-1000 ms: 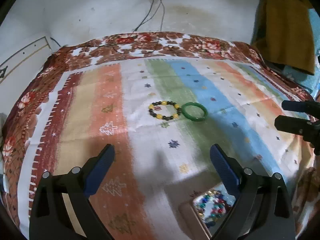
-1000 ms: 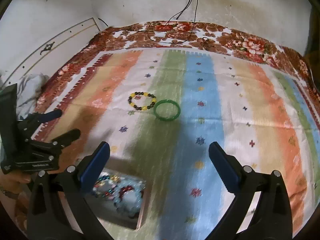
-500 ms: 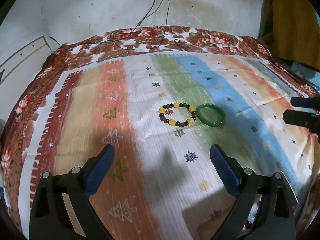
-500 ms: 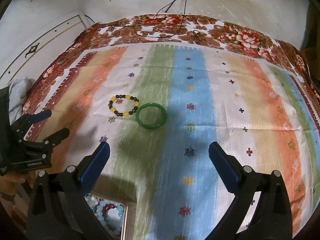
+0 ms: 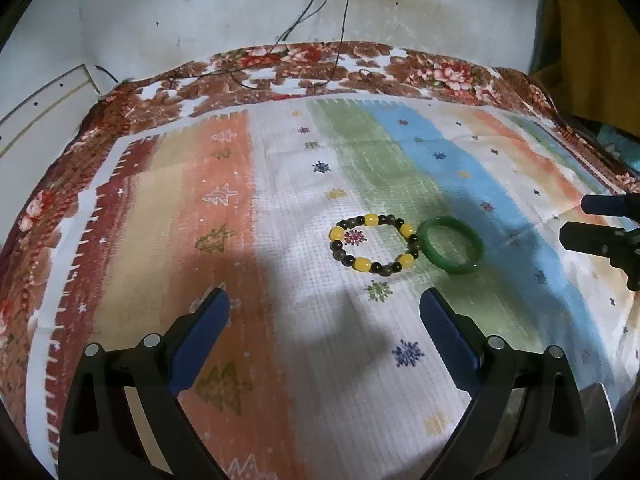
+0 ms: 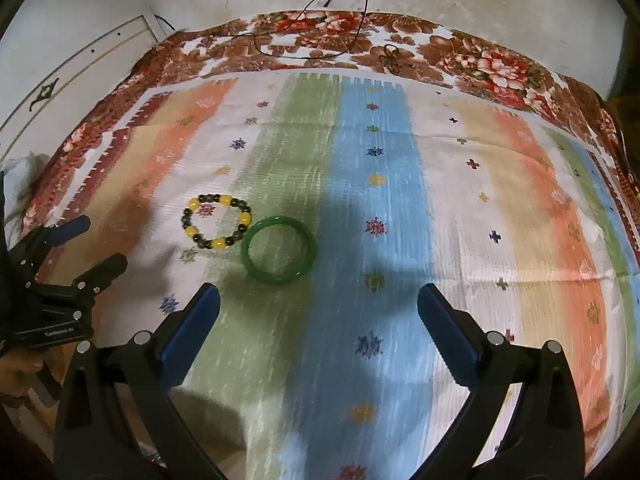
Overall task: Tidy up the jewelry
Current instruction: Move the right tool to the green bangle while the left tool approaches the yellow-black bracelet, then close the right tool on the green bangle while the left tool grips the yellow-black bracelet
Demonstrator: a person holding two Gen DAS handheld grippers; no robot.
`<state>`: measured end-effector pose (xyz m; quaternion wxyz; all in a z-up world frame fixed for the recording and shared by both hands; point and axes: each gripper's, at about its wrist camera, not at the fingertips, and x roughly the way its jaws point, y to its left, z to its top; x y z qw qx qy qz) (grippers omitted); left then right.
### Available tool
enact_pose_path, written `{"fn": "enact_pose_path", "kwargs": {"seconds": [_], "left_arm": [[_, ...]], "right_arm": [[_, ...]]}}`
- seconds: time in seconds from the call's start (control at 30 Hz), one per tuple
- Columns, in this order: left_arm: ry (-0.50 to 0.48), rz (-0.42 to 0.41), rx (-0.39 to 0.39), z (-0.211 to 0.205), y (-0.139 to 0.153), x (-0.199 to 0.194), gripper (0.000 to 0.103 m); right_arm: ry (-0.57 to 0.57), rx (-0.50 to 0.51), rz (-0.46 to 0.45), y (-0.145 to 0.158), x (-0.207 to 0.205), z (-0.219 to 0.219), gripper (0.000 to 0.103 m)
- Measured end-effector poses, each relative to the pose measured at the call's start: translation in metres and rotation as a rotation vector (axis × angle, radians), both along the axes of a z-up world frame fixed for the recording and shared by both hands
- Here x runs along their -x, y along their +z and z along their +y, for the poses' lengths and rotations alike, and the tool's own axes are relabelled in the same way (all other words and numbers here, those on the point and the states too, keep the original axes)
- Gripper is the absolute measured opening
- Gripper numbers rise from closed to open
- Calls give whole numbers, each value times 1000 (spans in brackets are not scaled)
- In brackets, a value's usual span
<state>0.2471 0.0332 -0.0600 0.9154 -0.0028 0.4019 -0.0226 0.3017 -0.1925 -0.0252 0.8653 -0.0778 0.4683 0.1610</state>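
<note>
A beaded bracelet [image 5: 374, 243] of yellow and dark beads lies on the striped cloth, touching a green bangle [image 5: 453, 249] on its right. Both also show in the right wrist view: the beaded bracelet [image 6: 217, 221] and the green bangle [image 6: 279, 249]. My left gripper [image 5: 324, 320] is open and empty, hovering just short of the bracelets. My right gripper [image 6: 318, 312] is open and empty, short of the bangle and a little to its right. Each gripper shows at the edge of the other's view: the right gripper [image 5: 592, 222], the left gripper [image 6: 96, 244].
The striped cloth [image 5: 168, 208] covers a bed with a floral border [image 5: 360, 68] by a white wall. Black cables [image 5: 320, 20] hang from the wall onto the border. A mustard cloth [image 5: 592, 48] hangs at the far right.
Both grippers have moved forward toward the bracelets, which now look larger and closer. The jewelry box at the bottom of both views has slipped out of sight.
</note>
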Motion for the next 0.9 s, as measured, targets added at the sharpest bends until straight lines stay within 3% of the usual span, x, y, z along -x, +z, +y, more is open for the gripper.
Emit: {"fn": "enact_pose_path", "kwargs": {"seconds": [0.53, 0.9], "left_arm": [[11, 49, 4, -3, -38, -54, 94], [20, 94, 19, -3, -52, -80, 94]], "right_arm": [[-49, -21, 80, -59, -55, 1, 98], [-30, -6, 97, -81, -75, 8, 98]]}}
